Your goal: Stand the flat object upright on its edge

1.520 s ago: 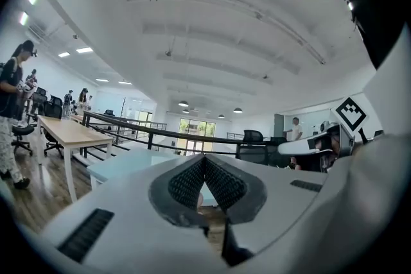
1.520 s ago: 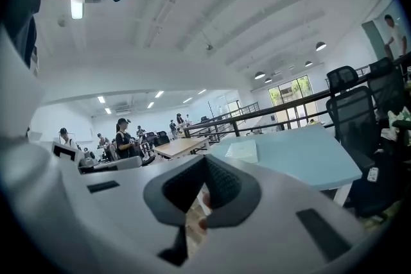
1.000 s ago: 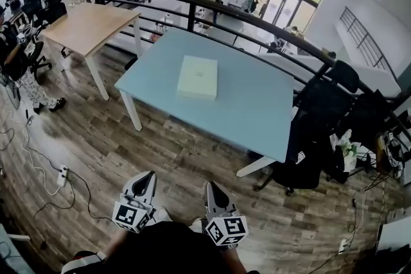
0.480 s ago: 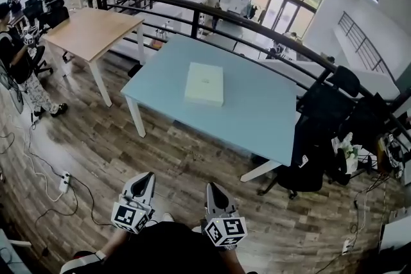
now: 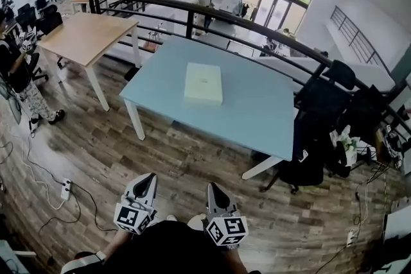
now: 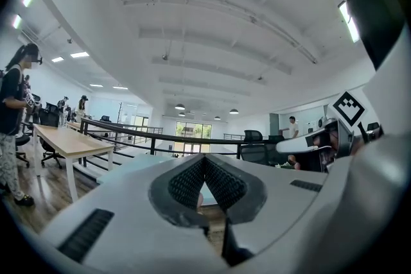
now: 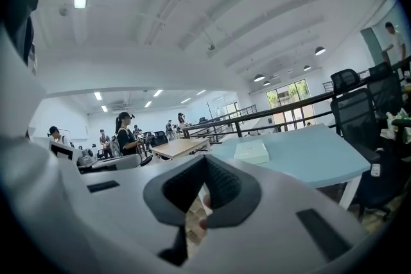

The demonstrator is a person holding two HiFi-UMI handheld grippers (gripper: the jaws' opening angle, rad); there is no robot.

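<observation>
The flat object (image 5: 203, 83), a pale shallow box, lies face down near the middle of the light blue desk (image 5: 257, 112), well clear of every edge of the desk. The desk stands well ahead of me across a stretch of wooden floor (image 5: 115, 151), so neither hand can reach it from here.

The box looks close to square. I judge its slightly longer side to run away from me, towards the far side of the desk where the railing (image 5: 257, 25) passes.

My right fingers (image 5: 215, 197) sit almost straight below the box in the head view, while my left fingers (image 5: 144, 187) sit off towards the desk's left end. I take the right hand to be the one better lined up.

In the right gripper view the box (image 7: 252, 151) shows beyond the fingers (image 7: 221, 186), on the desk and a little to their right. In the left gripper view I see the desk past the fingers (image 6: 186, 183) but cannot pick out the box.

Both pairs are clenched, pad against pad, with nothing between them and nothing touched. To tip the box onto an edge I would first have to close on the desk and let at least one pair spread.
</observation>
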